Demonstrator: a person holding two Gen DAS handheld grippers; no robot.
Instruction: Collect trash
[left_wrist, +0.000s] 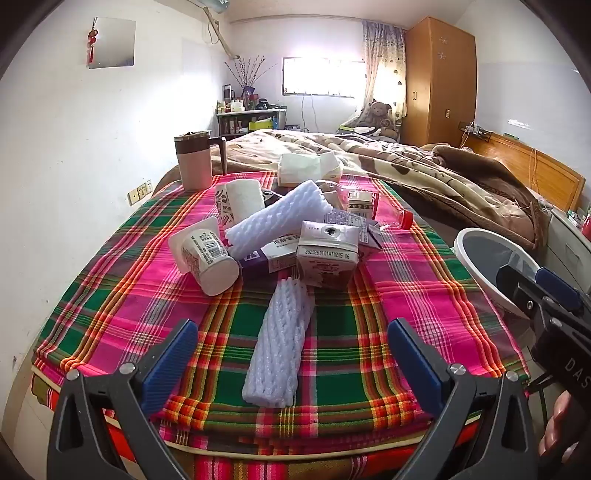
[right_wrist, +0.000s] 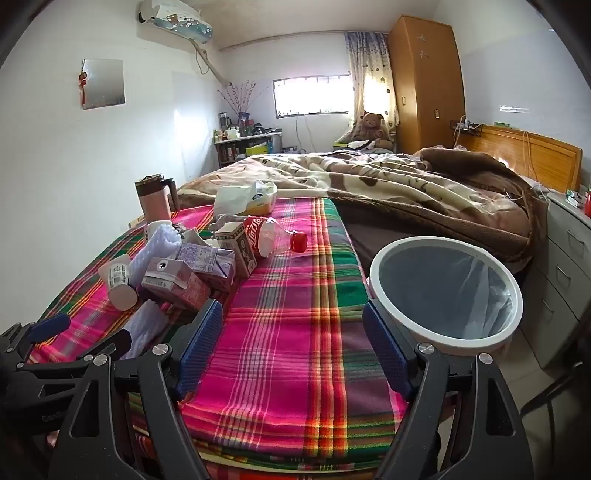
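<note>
Your left claw (left_wrist: 291, 365) is spread wide and empty, its blue pads either side of a white foam fruit sleeve (left_wrist: 279, 343) lying on the plaid-covered desk (left_wrist: 406, 295) — not touching it. Just beyond sits the trash pile: a milk carton (left_wrist: 327, 254), a tipped yogurt cup (left_wrist: 205, 254), a second foam sleeve (left_wrist: 277, 218) and a red-capped plastic bottle (right_wrist: 271, 232). Your right claw (right_wrist: 291, 350) is also spread, holding nothing. The white lined trash bin (right_wrist: 445, 291) stands just beside the desk's right edge.
</note>
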